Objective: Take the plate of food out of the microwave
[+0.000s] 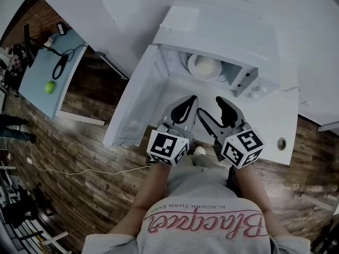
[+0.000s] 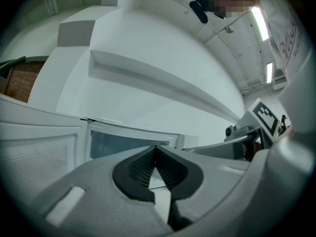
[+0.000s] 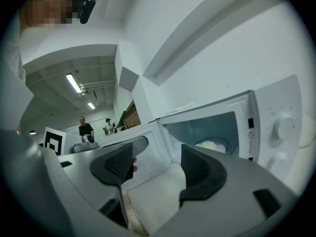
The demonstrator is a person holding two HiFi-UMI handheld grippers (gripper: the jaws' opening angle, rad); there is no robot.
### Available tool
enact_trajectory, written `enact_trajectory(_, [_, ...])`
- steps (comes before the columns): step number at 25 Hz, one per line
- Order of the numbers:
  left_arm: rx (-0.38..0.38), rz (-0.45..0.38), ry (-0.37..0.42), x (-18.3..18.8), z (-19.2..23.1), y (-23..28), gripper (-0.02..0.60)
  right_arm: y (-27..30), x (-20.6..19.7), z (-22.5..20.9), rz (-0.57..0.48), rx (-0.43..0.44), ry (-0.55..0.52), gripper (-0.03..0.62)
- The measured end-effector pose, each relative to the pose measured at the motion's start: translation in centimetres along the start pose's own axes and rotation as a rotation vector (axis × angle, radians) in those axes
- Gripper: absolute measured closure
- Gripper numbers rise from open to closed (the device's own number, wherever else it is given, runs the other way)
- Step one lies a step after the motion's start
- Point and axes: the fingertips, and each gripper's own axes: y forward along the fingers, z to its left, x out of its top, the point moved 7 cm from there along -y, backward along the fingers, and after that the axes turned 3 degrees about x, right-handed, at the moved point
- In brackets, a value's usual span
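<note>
The boxy white microwave (image 1: 222, 33) stands with its door open, the round white plate of food (image 1: 205, 66) inside. Before it, the left gripper (image 2: 155, 149) has its ribbed black pads (image 2: 140, 167) pressed together, and the right gripper (image 3: 158, 158) is spread and empty.

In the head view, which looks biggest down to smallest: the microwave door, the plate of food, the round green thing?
1. microwave door, largest
2. plate of food, next
3. round green thing, smallest, though it sits farther away
</note>
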Motion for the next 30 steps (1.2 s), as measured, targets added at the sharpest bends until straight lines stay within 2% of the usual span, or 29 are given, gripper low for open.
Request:
enact_trajectory(4, [0.015, 0.005, 0.003, -0.2, 0.6, 0.2, 0.575, 0.7, -0.3, -1.0, -0.015, 0.011, 0.102, 0.270])
enact_trajectory(9, [0.017, 0.017, 0.008, -0.6, 1.0, 0.5, 0.577, 1.6, -0.8, -2.5, -0.069, 0.012, 0.235, 0.272])
enact_trajectory(14, [-0.012, 0.029, 0.021, -1.1, 1.4, 1.5, 0.577, 2.8, -1.9, -4.1, -0.063, 0.010, 0.326, 0.301])
enact_trajectory(30, [-0.059, 0.081, -0.014, -4.5, 4.9, 5.6, 0.577, 8.2, -6.2, -10.5, -0.164, -0.139, 0.713, 0.365])
